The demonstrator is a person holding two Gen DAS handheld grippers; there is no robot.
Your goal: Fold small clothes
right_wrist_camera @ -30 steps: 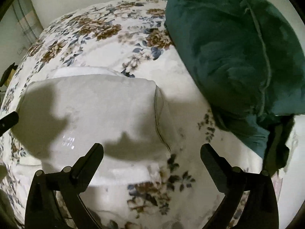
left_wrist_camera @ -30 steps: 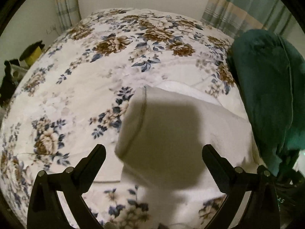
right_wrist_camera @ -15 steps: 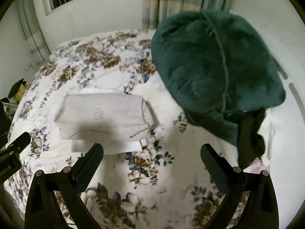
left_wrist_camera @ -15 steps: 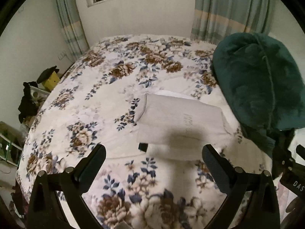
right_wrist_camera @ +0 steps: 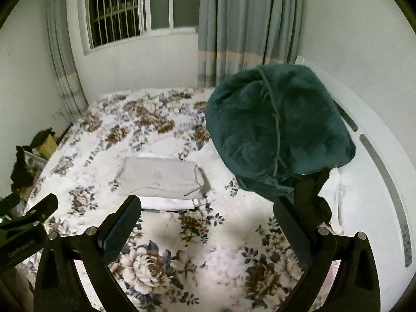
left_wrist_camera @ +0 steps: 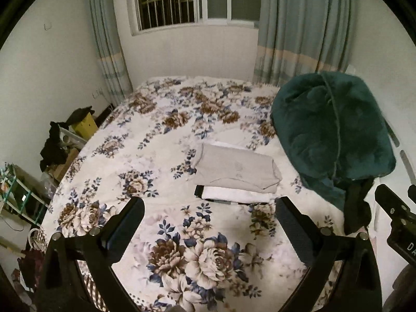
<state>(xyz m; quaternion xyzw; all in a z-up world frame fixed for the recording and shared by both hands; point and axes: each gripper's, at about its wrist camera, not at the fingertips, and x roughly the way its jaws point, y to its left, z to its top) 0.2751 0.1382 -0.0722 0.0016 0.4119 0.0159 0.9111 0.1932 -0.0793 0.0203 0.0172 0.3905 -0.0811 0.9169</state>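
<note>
A folded grey garment (left_wrist_camera: pixel 235 167) lies on top of a folded white garment (left_wrist_camera: pixel 234 194), stacked on the floral bedspread (left_wrist_camera: pixel 166 135). The stack also shows in the right wrist view, grey (right_wrist_camera: pixel 161 175) over white (right_wrist_camera: pixel 166 203). My left gripper (left_wrist_camera: pixel 208 223) is open and empty, held well back from the stack and above the bed. My right gripper (right_wrist_camera: pixel 208 223) is open and empty, also held back from the stack. Part of the right gripper shows at the left wrist view's right edge, and part of the left gripper at the right wrist view's left edge.
A bulky dark green blanket (left_wrist_camera: pixel 332 130) is heaped on the bed's right side, close to the stack; it also shows in the right wrist view (right_wrist_camera: pixel 278 132). A white headboard (right_wrist_camera: pixel 377 171) runs along the right. Clutter and a yellow box (left_wrist_camera: pixel 83 124) stand left of the bed. A window (left_wrist_camera: pixel 182 0) and curtains are behind.
Both grippers have pulled back and up from the folded stack, which now looks small and far. The stack itself has not moved. Both stay open.
</note>
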